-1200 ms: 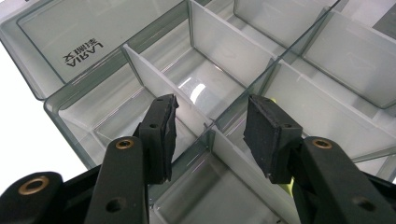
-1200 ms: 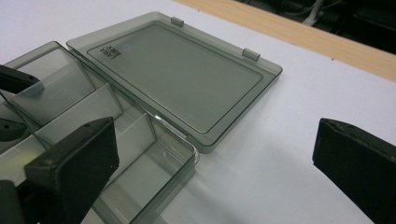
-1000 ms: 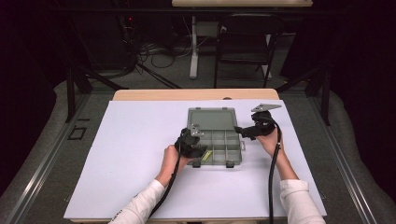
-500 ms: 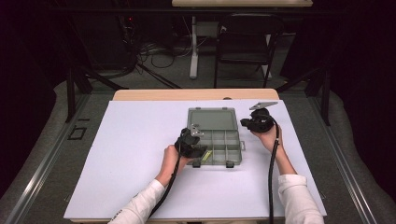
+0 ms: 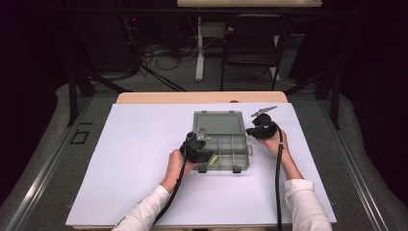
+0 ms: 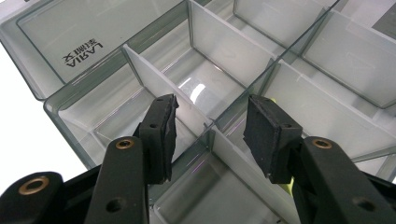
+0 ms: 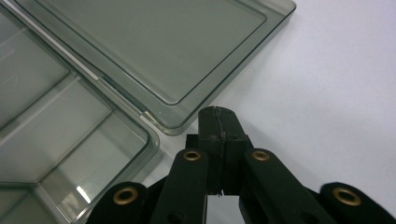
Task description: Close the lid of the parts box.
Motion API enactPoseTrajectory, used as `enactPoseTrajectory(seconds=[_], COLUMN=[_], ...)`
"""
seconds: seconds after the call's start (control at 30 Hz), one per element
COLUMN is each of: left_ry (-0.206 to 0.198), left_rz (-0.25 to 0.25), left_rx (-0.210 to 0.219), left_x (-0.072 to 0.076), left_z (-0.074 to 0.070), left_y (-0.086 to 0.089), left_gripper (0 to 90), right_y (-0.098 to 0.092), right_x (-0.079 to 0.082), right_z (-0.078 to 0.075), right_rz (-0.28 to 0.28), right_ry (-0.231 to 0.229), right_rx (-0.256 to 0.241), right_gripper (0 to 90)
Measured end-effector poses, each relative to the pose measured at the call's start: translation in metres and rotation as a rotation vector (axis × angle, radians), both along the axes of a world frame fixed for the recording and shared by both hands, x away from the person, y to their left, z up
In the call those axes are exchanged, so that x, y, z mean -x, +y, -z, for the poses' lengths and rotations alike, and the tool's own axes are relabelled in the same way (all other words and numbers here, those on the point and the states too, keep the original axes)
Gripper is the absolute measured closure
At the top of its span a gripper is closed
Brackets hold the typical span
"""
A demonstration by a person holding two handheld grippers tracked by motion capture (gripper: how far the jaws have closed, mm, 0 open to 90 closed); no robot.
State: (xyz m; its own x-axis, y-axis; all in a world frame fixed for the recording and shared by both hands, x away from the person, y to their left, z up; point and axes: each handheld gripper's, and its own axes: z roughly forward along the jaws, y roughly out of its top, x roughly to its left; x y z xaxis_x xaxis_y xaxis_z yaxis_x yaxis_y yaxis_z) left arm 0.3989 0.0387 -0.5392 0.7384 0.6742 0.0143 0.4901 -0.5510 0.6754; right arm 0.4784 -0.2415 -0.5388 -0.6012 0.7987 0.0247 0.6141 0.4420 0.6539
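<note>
Plastic organizer box [image 5: 222, 144] lies open mid-table, lid flat behind it. It looks light, stiff and slick, best gripped by a wall or divider. The left gripper [image 6: 210, 133], spread wide, straddles a divider [image 6: 243, 170]. The right gripper [image 7: 219, 122], pressed together on nothing, has pulled back beside the lid [image 7: 159, 51] since a second ago.

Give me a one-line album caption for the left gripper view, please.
Open left gripper poised over a divider of the clear compartment box, its lid folded back flat.
</note>
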Motion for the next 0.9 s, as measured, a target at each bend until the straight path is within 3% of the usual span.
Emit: enactPoseTrajectory(seconds=[0.13,0.4,0.9], left_ry=[0.000,-0.001,-0.007], left_rz=[0.001,0.006,0.013], left_rx=[0.000,0.001,0.002], left_x=[0.0001,-0.0002,-0.0003], left_z=[0.0001,0.0001,0.0008], left_y=[0.0001,0.0005,0.0004], left_gripper=[53.6,53.8,53.9], right_y=[0.0028,0.0048,0.0037], right_x=[-0.0012,-0.0036,-0.0055], right_z=[0.0029,0.0078,0.0094], right_rz=[-0.008,-0.007,0.017], right_ry=[0.024,0.046,0.050], right_rx=[0.032,0.043,0.016], right_gripper=[90.0,90.0,90.0])
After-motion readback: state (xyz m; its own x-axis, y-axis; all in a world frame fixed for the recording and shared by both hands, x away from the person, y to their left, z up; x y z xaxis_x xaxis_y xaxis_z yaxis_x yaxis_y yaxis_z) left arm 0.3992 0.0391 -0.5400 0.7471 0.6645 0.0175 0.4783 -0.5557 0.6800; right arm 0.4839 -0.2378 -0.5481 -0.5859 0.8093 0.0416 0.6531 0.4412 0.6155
